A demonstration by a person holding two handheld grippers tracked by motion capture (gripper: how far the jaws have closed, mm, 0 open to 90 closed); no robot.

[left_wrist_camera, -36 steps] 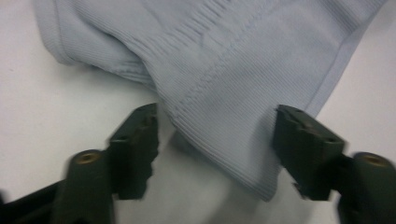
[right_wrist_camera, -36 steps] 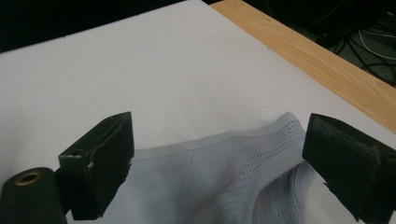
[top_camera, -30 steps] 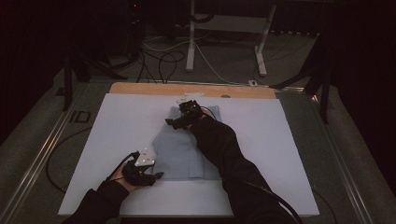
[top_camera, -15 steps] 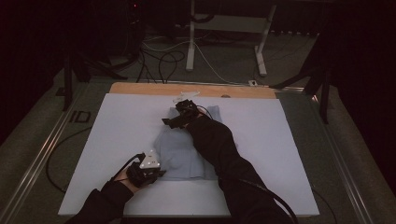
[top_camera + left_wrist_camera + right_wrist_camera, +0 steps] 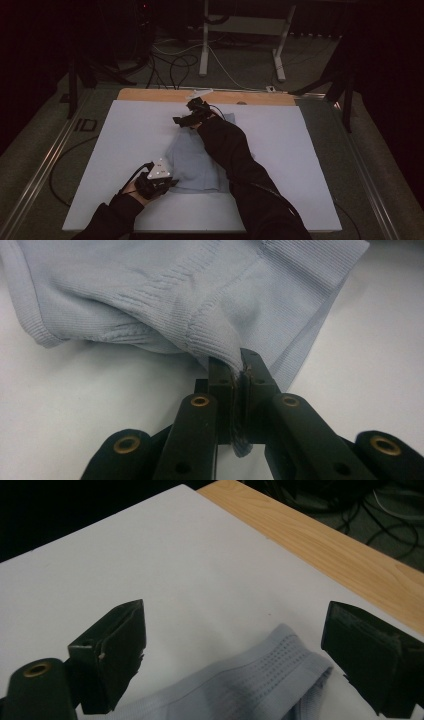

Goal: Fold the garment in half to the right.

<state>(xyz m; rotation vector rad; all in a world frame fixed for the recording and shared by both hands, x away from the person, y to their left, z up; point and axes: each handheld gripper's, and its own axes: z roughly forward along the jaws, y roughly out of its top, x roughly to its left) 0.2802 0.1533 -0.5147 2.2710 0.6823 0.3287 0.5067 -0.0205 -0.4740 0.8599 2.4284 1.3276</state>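
At the lower left of the high view, the left gripper [image 5: 167, 184] has just closed, pinching the near corner of the pale blue knitted garment [image 5: 197, 160] lying mid-table. Farther up, the right gripper [image 5: 184, 120] hangs wide open over the far ribbed edge; it should bite squarely before lifting.

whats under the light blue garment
The light blue garment lies on the white board. A person's sleeve covers its right side, so that part stays unseen.
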